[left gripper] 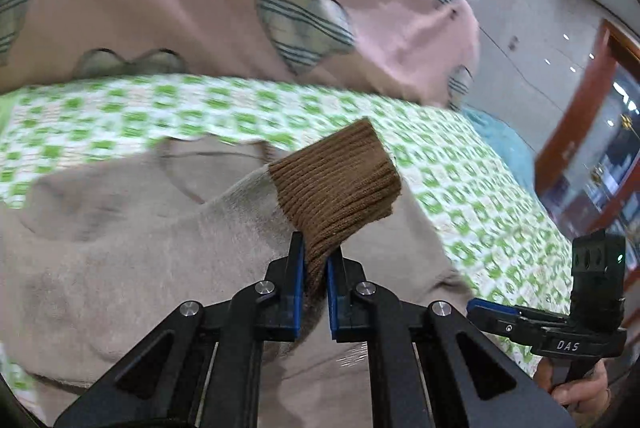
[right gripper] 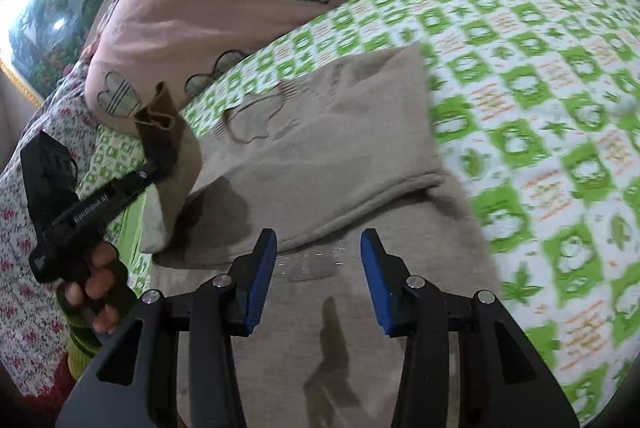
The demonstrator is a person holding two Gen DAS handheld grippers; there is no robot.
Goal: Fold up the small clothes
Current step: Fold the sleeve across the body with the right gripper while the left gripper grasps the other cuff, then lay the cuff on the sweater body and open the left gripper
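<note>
Clamping the brown ribbed cuff (left gripper: 336,183), the left tool (left gripper: 315,264) holds that sleeve lifted over the beige sweater (right gripper: 320,131), which lies on the green checked bedsheet (right gripper: 540,107). The right tool (right gripper: 318,280) hovers part-open (nothing between its pads) above the sweater's hem.

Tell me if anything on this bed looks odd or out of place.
Nothing looks damaged or spilled. The beige sweater lies half folded on the green checked sheet, one sleeve lifted by its brown cuff in the left tongs, as expected mid-fold.
</note>
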